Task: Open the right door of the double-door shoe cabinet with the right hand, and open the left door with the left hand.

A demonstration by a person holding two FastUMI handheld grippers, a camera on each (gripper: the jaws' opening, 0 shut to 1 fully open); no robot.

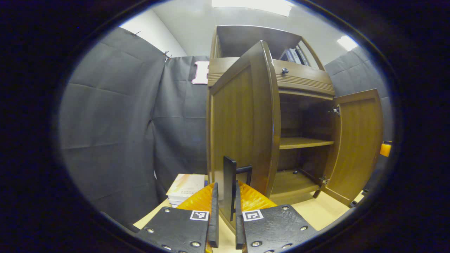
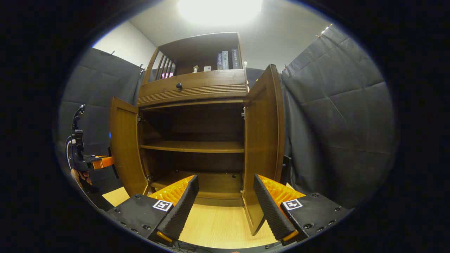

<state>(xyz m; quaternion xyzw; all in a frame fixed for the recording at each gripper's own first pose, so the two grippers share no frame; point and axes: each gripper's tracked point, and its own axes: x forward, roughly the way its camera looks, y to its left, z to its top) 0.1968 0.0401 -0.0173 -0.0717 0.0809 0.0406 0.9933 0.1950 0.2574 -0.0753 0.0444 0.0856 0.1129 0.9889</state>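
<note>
Left tool (image 1: 225,211) clamped on left door (image 1: 242,123) handle (image 1: 230,182); right tool (image 2: 225,203) wide, right door (image 2: 262,140) open; book spines unreadable

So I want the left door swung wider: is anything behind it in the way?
A stack of books lies on the floor beside the cabinet, behind the left door. The left tongs are shut on its handle.
</note>
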